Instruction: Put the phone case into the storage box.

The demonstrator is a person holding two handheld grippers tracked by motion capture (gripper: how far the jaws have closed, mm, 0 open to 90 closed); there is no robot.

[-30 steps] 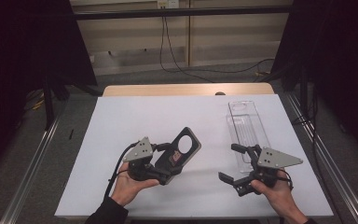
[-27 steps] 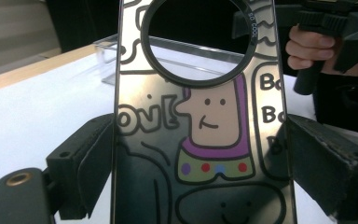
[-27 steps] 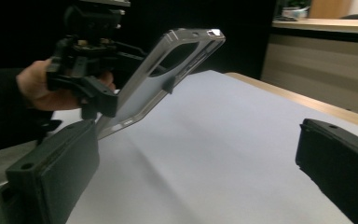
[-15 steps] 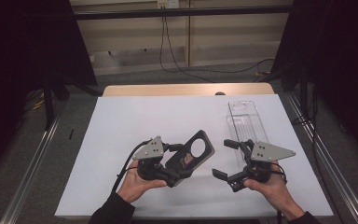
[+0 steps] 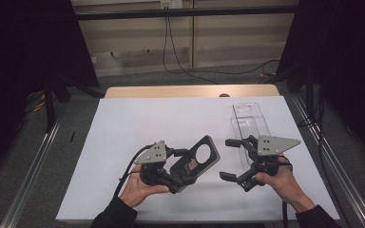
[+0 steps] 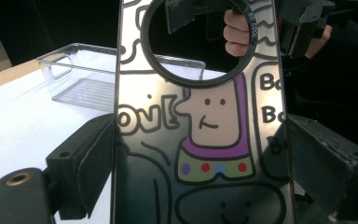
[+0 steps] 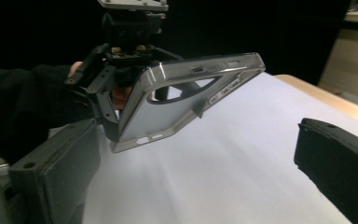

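The left hand-held gripper [image 5: 183, 172] clamps the phone case [image 5: 196, 161], long axis pointing far-right. The right hand-held gripper [image 5: 231, 159], jaws wide and empty, sits just right of it, nearer the clear tray [image 5: 249, 121].

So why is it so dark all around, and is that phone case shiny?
High view: light falls on the white table; the room around it stays black. Left gripper view: the phone case held in the left gripper looks glossy, sharp up close. Right gripper view: glare along the case's edge, and the right gripper's near jaws look soft.
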